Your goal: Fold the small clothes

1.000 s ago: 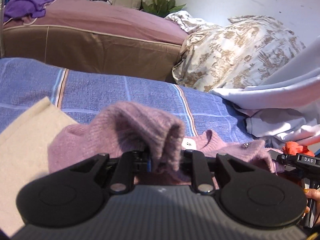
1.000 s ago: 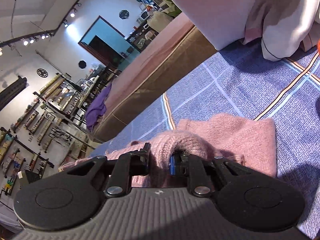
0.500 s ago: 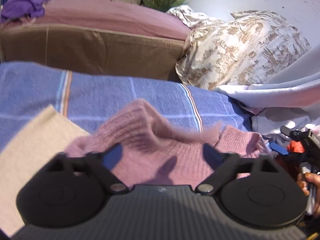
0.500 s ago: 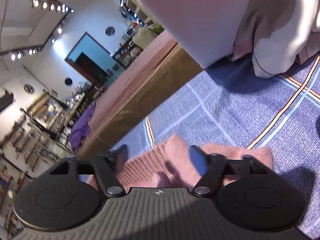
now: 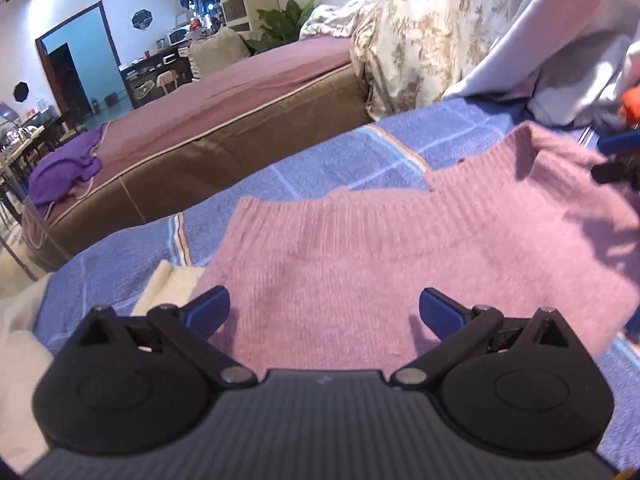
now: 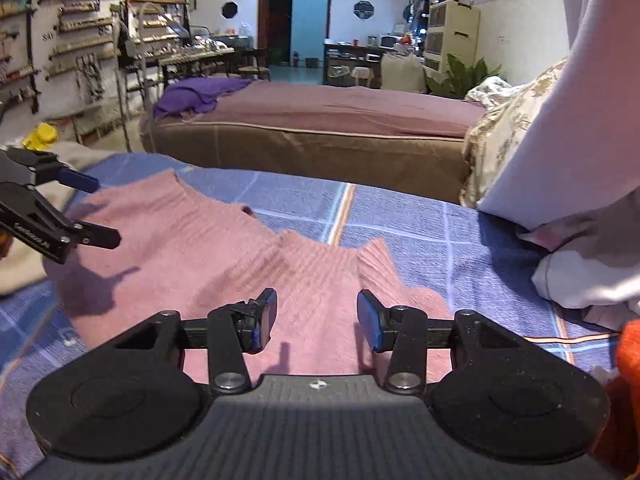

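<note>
A mauve knit sweater (image 5: 360, 248) lies spread flat on the blue checked blanket (image 5: 320, 168), ribbed edge toward the far side. My left gripper (image 5: 324, 310) hovers over the sweater's near part, open wide, with nothing between its blue pads. In the right wrist view the same sweater (image 6: 192, 248) lies under my right gripper (image 6: 316, 314). Its jaws are closing, the pads are apart, and only the flat knit shows below them. The left gripper (image 6: 94, 208) shows at the left edge, over the sweater's left side. The right gripper (image 5: 618, 158) shows at the right edge of the left wrist view.
A cream cloth (image 5: 168, 292) lies at the sweater's left. Piled white and pink bedding (image 6: 580, 240) and an orange garment (image 6: 626, 360) crowd the right. A floral duvet (image 5: 420, 40) and a brown bed with a mauve cover (image 6: 320, 120) stand beyond the blanket.
Both grippers held bunched folds of the sweater a second ago. They have let go, opened and drawn back, and both views have rolled. The sweater now lies flat.
</note>
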